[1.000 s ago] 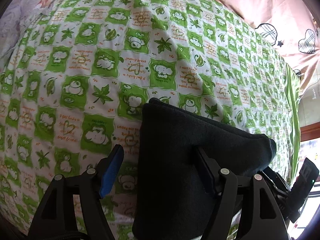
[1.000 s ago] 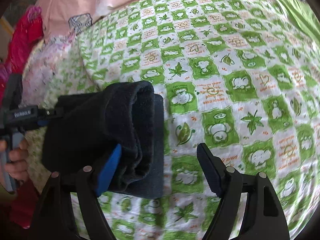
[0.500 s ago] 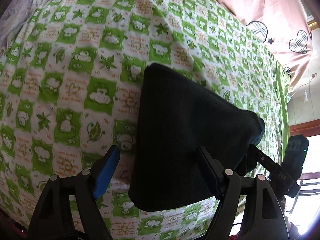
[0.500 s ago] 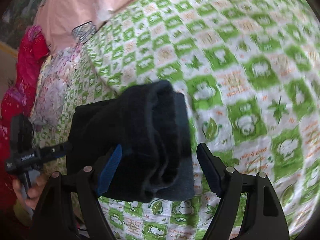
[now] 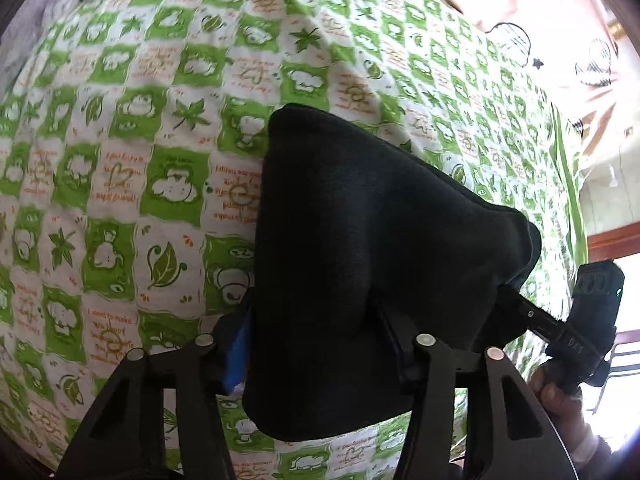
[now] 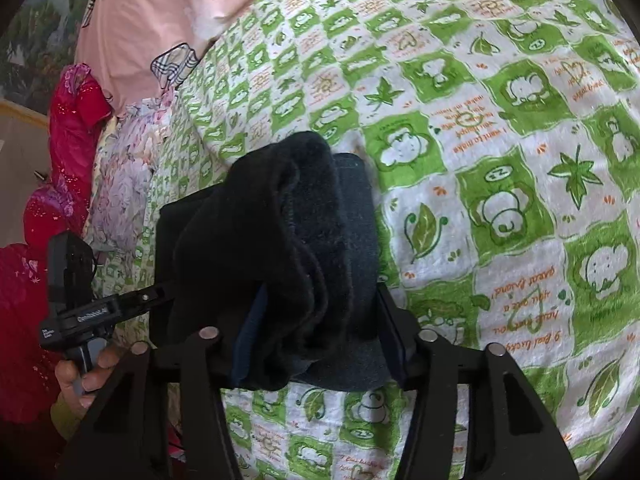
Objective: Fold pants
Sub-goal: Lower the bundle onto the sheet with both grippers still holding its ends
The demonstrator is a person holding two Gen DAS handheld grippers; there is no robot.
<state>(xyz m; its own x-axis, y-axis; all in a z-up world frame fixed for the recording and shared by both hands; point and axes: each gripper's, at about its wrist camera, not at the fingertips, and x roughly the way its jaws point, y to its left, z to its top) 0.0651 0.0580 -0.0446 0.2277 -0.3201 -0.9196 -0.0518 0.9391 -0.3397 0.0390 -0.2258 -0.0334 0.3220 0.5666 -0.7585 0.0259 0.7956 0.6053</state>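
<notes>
The dark folded pants (image 5: pixel 360 240) lie as a thick bundle on the green-and-white checked bed sheet (image 5: pixel 160 184). My left gripper (image 5: pixel 316 340) straddles the bundle's near end. Its jaws are closing, and the blue pad and the black finger (image 5: pixel 394 344) press into the cloth on either side. From the opposite end, my right gripper (image 6: pixel 320 332) takes the stacked layers of the pants (image 6: pixel 288 232). Its jaws are closing too, with both pads against the fabric. Each view shows the other gripper at the bundle's far end, held by a hand (image 6: pixel 88 376).
A pink quilt with heart prints (image 5: pixel 560 32) lies along the far side of the bed. A floral cloth (image 6: pixel 120 176) and a red garment (image 6: pixel 72 120) sit beyond the sheet's edge. A wooden window frame (image 5: pixel 612 240) stands by the bed.
Both pairs of jaws have narrowed from wide open onto the bundle. The left gripper slid along the bed. The right gripper tilted further down over the pants' end.
</notes>
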